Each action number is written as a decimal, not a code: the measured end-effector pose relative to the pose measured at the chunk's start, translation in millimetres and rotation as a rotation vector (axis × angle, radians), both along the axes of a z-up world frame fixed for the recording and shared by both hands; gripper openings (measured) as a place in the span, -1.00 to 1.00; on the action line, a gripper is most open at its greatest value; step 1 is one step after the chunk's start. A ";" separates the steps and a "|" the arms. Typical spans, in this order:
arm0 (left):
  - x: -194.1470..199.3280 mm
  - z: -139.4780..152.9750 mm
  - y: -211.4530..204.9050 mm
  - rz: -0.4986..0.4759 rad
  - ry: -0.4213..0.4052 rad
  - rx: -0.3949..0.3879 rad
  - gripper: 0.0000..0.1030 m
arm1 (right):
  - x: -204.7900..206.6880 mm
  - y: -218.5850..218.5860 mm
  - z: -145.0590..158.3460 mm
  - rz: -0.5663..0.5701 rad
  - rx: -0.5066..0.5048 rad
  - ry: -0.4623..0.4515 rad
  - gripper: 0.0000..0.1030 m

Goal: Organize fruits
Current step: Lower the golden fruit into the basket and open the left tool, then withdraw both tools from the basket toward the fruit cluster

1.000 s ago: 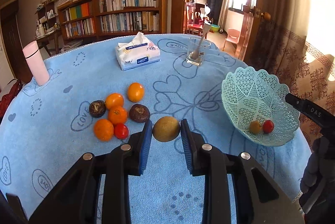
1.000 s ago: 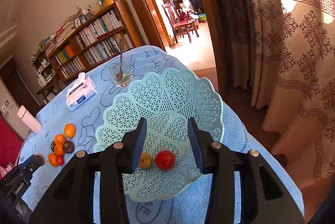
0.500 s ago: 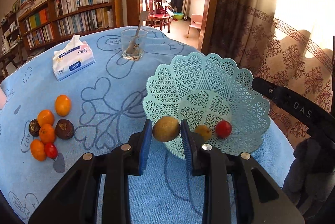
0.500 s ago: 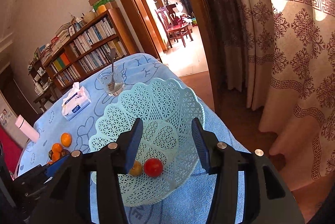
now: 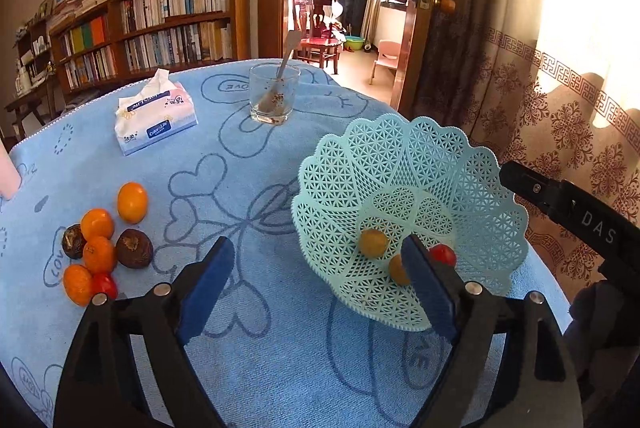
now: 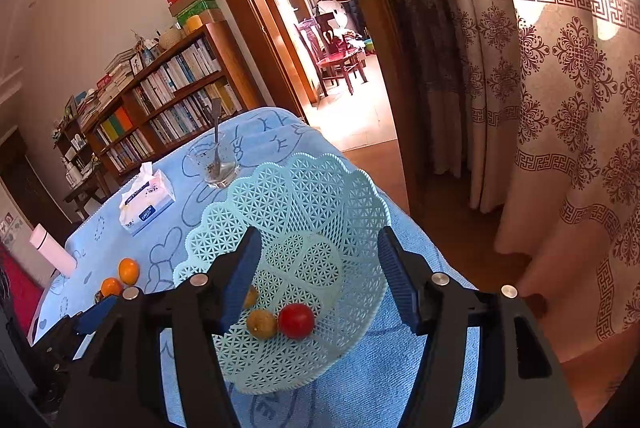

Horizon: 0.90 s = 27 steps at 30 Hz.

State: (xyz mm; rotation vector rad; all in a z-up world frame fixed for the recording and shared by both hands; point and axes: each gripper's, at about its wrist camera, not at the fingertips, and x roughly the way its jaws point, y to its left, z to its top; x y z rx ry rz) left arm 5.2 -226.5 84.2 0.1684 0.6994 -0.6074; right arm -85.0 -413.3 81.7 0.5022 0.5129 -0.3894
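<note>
A mint lattice basket (image 5: 448, 163) (image 6: 320, 187) stands on the blue cloth at the right. In it lie a brown-green kiwi (image 5: 373, 243), a small yellow-brown fruit (image 5: 397, 270) (image 6: 261, 324) and a red tomato (image 5: 443, 254) (image 6: 296, 320). My left gripper (image 5: 318, 280) is open and empty, just in front of the basket's near rim. My right gripper (image 6: 320, 272) is open and empty, over the basket. At the left lie several oranges (image 5: 132, 201), two dark brown fruits (image 5: 134, 248) and a red tomato (image 5: 105, 284).
A tissue pack (image 5: 154, 115) and a glass with a spoon (image 5: 274, 95) stand at the back of the table. A pink bottle (image 6: 54, 252) stands at the far left. The table edge runs close behind the basket, with a curtain and a doorway beyond.
My left gripper carried the kiwi from the fruit pile to the basket, opened and let it drop in. My right gripper opened wider and drew back a little.
</note>
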 end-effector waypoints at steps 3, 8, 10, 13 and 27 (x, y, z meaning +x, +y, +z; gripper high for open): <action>4.3 3.2 15.5 0.041 -0.020 -0.001 0.68 | 2.3 7.5 0.2 0.018 -0.006 0.003 0.21; 16.9 4.4 42.8 0.127 -0.034 0.010 0.69 | 6.7 20.8 -2.7 0.056 -0.010 0.012 0.22; 22.5 4.1 55.2 0.167 -0.036 0.015 0.69 | 9.2 27.2 -4.2 0.077 -0.010 0.018 0.22; 28.2 3.4 74.7 0.231 -0.058 0.033 0.69 | 12.0 38.0 -5.7 0.109 -0.015 0.024 0.23; 56.7 -27.3 169.3 0.449 0.002 0.071 0.69 | 21.5 87.3 -12.7 0.257 -0.041 0.053 0.23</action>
